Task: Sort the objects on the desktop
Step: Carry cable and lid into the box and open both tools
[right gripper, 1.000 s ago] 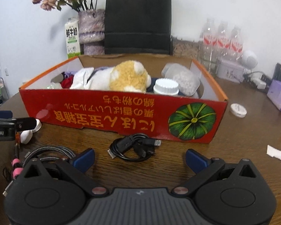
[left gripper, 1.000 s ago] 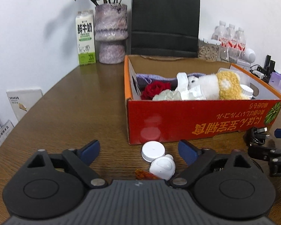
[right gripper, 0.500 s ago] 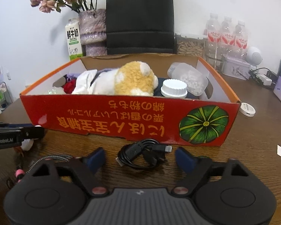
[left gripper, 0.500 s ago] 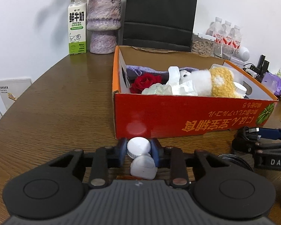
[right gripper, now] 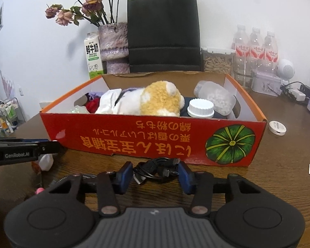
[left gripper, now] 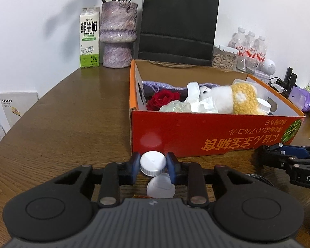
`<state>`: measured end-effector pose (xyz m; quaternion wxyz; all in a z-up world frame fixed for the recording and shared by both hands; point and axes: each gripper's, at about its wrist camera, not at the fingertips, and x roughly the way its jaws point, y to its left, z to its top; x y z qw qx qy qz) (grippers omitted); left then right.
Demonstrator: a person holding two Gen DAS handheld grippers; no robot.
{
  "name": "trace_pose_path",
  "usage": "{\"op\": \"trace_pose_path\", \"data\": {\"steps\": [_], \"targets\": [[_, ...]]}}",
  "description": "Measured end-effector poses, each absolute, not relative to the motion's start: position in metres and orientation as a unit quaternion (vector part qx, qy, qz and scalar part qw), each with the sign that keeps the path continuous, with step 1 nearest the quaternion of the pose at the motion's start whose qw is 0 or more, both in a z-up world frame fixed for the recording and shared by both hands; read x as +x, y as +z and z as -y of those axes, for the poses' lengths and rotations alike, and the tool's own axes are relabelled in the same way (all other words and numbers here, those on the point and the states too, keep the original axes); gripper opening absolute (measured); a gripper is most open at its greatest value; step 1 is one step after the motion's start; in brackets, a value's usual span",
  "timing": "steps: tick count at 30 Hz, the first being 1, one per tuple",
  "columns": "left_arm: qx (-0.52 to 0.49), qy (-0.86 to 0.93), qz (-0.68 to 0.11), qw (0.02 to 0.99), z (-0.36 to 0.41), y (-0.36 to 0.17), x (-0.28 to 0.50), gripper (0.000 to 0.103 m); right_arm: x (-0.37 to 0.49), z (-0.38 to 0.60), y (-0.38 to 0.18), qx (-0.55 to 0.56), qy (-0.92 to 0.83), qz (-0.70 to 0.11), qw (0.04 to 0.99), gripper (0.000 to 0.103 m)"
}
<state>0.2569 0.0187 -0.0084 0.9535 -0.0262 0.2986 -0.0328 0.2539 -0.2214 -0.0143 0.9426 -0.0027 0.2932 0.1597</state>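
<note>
The left gripper (left gripper: 153,167) is pinching the white cap of a small white bottle (left gripper: 153,163); both blue pads touch the cap, and the bottle stands on the wooden table (left gripper: 72,119) just in front of the red cardboard box (left gripper: 206,136). The right gripper (right gripper: 156,173) has just been closing around a coiled black cable (right gripper: 155,168), which lies on the table close to the front wall of the box. The cable is between its pads; whether they already press on it cannot be told. Inside the box lie a plush toy (right gripper: 155,101) and a red rose (left gripper: 163,98).
</note>
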Motion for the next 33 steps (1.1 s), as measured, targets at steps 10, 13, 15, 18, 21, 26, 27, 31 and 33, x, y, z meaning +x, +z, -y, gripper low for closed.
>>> {"op": "trace_pose_path", "data": {"steps": [10, 13, 15, 18, 21, 26, 27, 31, 33], "targets": [[-0.036, -0.021, -0.262, 0.964, -0.019, 0.003, 0.237, 0.029, 0.235, 0.223, -0.002, 0.006, 0.174, -0.262, 0.949, 0.045], [-0.042, -0.016, -0.244, 0.969, -0.017, 0.009, 0.226, 0.029, 0.229, 0.225, 0.005, 0.009, 0.180, -0.242, 0.953, 0.045], [-0.040, -0.014, -0.231, 0.972, -0.016, 0.015, 0.221, 0.029, 0.227, 0.226, 0.010, 0.011, 0.181, -0.231, 0.956, 0.045], [-0.042, -0.017, -0.212, 0.976, -0.014, 0.027, 0.216, 0.029, 0.225, 0.227, 0.021, 0.015, 0.185, -0.217, 0.958, 0.045], [-0.040, -0.025, -0.198, 0.979, -0.009, 0.040, 0.218, 0.029, 0.228, 0.228, 0.033, 0.018, 0.186, -0.202, 0.961, 0.045], [-0.027, -0.038, -0.173, 0.984, 0.003, 0.062, 0.235, 0.029, 0.240, 0.227, 0.054, 0.012, 0.182, -0.180, 0.967, 0.045], [-0.025, -0.040, -0.170, 0.984, 0.005, 0.066, 0.239, 0.029, 0.244, 0.227, 0.058, 0.009, 0.181, -0.176, 0.968, 0.045], [-0.019, -0.042, -0.167, 0.985, 0.016, 0.077, 0.265, 0.029, 0.267, 0.225, 0.070, 0.005, 0.173, -0.169, 0.970, 0.045], [-0.023, -0.044, -0.175, 0.983, 0.019, 0.076, 0.281, 0.029, 0.281, 0.224, 0.072, 0.003, 0.168, -0.170, 0.971, 0.045]]}}
